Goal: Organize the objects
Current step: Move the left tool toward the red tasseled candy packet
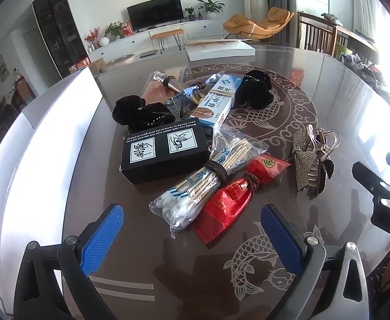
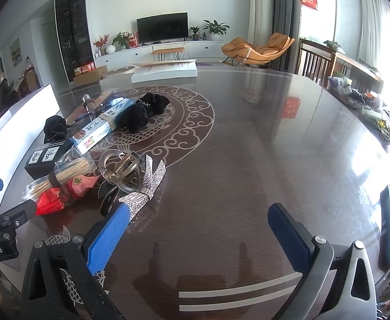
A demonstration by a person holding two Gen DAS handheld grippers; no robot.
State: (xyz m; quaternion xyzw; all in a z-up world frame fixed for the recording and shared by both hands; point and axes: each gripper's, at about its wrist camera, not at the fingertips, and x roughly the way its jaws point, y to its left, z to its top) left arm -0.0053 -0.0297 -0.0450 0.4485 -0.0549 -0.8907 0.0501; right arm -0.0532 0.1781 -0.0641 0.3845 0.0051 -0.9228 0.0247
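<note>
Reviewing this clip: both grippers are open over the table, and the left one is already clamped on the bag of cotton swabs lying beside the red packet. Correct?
Not quite. The left gripper is open and holds nothing; the bag of cotton swabs lies on the table ahead of its fingertips, untouched. The left wrist view shows this. The rest stands: the right gripper is open too, and the swabs lie beside the red packet.

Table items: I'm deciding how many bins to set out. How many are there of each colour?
Black: 3 – fuzzy black hair tie, fuzzy black bundle, black cardboard box
Red: 1 – red foil packet
Silver: 1 – rhinestone hair clip
White-blue: 1 – long white-blue carton
Total: 6
</note>
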